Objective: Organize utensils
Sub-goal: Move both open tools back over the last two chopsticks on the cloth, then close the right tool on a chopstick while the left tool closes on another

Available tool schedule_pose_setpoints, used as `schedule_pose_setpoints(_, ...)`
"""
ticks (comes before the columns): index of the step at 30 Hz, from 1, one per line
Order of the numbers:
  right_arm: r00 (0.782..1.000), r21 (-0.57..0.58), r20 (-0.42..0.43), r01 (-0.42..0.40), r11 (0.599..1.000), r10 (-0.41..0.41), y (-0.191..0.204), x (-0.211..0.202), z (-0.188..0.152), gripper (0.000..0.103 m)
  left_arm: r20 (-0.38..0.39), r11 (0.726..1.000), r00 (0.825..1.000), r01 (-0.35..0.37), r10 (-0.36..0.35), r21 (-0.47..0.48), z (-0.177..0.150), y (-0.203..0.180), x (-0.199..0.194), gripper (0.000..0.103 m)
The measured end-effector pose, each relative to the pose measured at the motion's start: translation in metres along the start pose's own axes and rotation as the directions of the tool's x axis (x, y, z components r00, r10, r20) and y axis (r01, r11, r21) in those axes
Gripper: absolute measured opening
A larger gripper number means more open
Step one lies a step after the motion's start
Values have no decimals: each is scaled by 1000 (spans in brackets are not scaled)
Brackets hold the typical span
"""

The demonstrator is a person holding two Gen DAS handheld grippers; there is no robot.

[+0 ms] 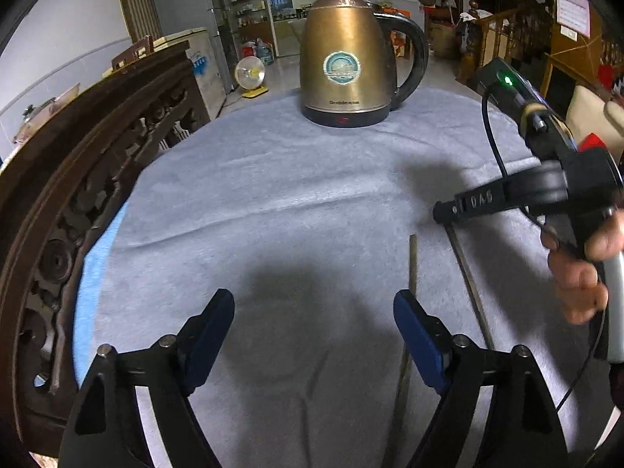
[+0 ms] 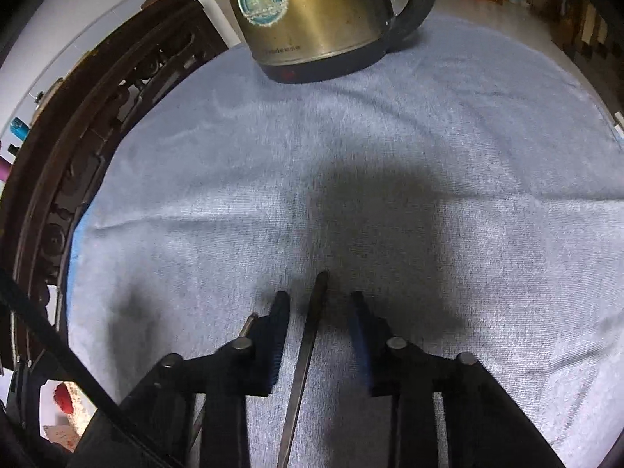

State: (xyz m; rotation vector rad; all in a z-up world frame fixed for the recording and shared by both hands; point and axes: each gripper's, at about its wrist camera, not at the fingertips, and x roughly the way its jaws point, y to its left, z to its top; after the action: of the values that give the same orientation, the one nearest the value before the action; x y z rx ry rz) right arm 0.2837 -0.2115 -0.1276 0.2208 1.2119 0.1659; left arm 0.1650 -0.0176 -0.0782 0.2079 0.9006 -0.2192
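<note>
Two dark chopsticks lie on a grey-blue cloth (image 1: 273, 195). One chopstick (image 1: 412, 269) runs toward me and passes just behind the right finger of my left gripper (image 1: 314, 304), which is open with only cloth between its blue pads. The other chopstick (image 1: 470, 288) lies under my right gripper (image 1: 444, 212), held by a hand (image 1: 581, 273). In the right wrist view this chopstick (image 2: 312, 331) lies lengthwise between the fingers of the right gripper (image 2: 319, 300). The pads stand narrow but clear of it on both sides. The first chopstick's tip (image 2: 249, 321) shows beside the left finger.
A brass-coloured electric kettle (image 1: 343, 58) with a black handle stands at the cloth's far side, also close ahead in the right wrist view as kettle (image 2: 312, 11). A carved dark wooden rail (image 1: 78, 195) curves along the left edge. Room furniture lies beyond.
</note>
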Motion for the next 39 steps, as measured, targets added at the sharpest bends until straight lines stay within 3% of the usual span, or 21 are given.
schedule_pose_setpoints(3,999,-27,9,38,999,-38,0,1,-3,10,-12,999,999,43,-43,13,4,-10,7,75)
schedule_pose_setpoints(8,1000,-14,28,16,1000,-15,-15,-6,-15,7,-56,991,992,120,-117,61,9,-36,24,74)
schedule_pose_setpoints(11,999,-5,38,12,1000,-11,-30,-14,-25,7,-90,989,989,122,-114,80,14,-48,38,74)
schedule_pose_setpoints(16,999,4,19,32,999,-32,-56,-31,-46,7,-145,991,984,111,-99,77,17,-61,56,61)
schedule_pose_setpoints(19,999,3,5,45,999,-45,-65,-38,-57,7,-178,992,980,101,-85,80,13,-67,65,58)
schedule_pose_setpoints(25,999,5,-15,50,999,-50,-71,-46,-70,7,-165,992,982,101,-88,71,13,-67,63,57)
schedule_pose_setpoints(30,997,-16,-43,61,998,-62,-73,-51,-79,10,-156,992,984,95,-82,78,13,-69,63,57)
schedule_pose_setpoints(34,994,-33,-53,89,995,-91,-77,-59,-90,25,-149,992,986,92,-79,83,12,-71,63,57)
schedule_pose_setpoints(39,990,-66,-59,122,990,-126,-77,-64,-103,25,-144,992,986,92,-79,82,12,-71,63,55)
